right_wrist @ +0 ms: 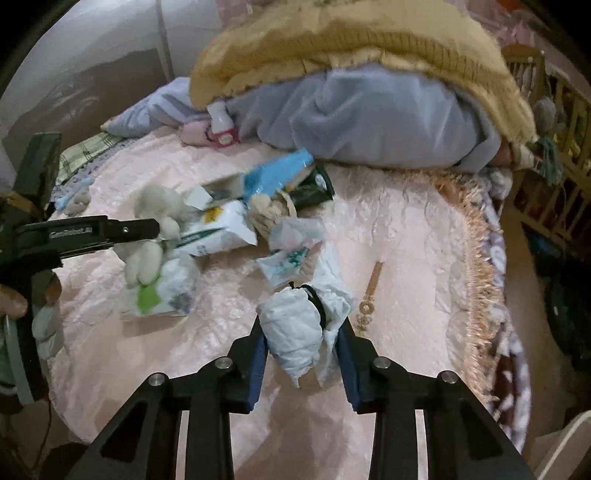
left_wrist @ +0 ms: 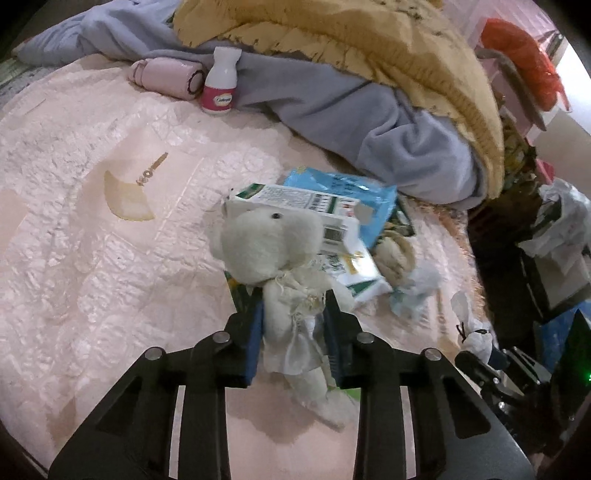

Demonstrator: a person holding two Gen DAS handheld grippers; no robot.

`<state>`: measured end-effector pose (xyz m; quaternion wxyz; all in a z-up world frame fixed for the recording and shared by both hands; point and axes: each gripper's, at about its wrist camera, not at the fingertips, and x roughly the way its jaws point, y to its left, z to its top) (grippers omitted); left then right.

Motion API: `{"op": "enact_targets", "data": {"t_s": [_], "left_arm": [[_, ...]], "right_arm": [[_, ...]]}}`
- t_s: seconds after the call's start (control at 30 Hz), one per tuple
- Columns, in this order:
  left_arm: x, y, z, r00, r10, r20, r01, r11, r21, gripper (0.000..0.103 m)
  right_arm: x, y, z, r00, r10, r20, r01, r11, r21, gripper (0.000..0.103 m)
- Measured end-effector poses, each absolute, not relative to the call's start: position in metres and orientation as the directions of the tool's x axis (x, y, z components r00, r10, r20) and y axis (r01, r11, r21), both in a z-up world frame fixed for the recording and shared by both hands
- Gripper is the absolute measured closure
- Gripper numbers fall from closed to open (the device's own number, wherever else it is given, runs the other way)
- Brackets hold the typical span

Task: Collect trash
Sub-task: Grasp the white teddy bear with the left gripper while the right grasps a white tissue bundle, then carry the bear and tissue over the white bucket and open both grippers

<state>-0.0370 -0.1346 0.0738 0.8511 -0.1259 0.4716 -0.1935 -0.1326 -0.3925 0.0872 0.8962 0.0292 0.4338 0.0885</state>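
A pile of trash lies on the pink bedspread [left_wrist: 92, 240]: a white carton [left_wrist: 295, 201], a blue packet [left_wrist: 351, 192], a white and green wrapper [left_wrist: 358, 273] and crumpled plastic [right_wrist: 295, 229]. My left gripper [left_wrist: 293, 306] is shut on the body of a white plush toy [left_wrist: 266, 236] at the near side of the pile. From the right wrist view the left gripper [right_wrist: 147, 229] reaches in from the left with the plush toy [right_wrist: 155, 206] in it. My right gripper [right_wrist: 303, 328] is shut on a white crumpled bag bundle [right_wrist: 291, 321] tied with a black band.
A white bottle with a pink label [left_wrist: 219, 83] and a pink roll [left_wrist: 166, 75] stand by the grey-blue blanket [left_wrist: 351, 110] under a yellow quilt [left_wrist: 351, 33]. The fringed bed edge [right_wrist: 476, 258] drops off at the right, beside cluttered shelves [right_wrist: 554, 166].
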Motion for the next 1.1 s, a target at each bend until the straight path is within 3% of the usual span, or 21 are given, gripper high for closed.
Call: {"op": "enact_targets", "data": {"t_s": [0.3,1.1], "left_arm": [[-0.092,-0.167,0.123,0.46,-0.52,-0.72,0.364,0.85,-0.381,0.077],[-0.212,-0.369,0.157,0.333,-0.606,-0.722,0.732,0.65,-0.207,0.077]], "right_arm": [[-0.187,-0.409,0.118,0.654,0.182,-0.734,-0.103,0.983,0.152,0.07],[-0.349,-0.58,0.111,0.603,-0.135,-0.787,0.315,0.946,0.08,0.069]]}}
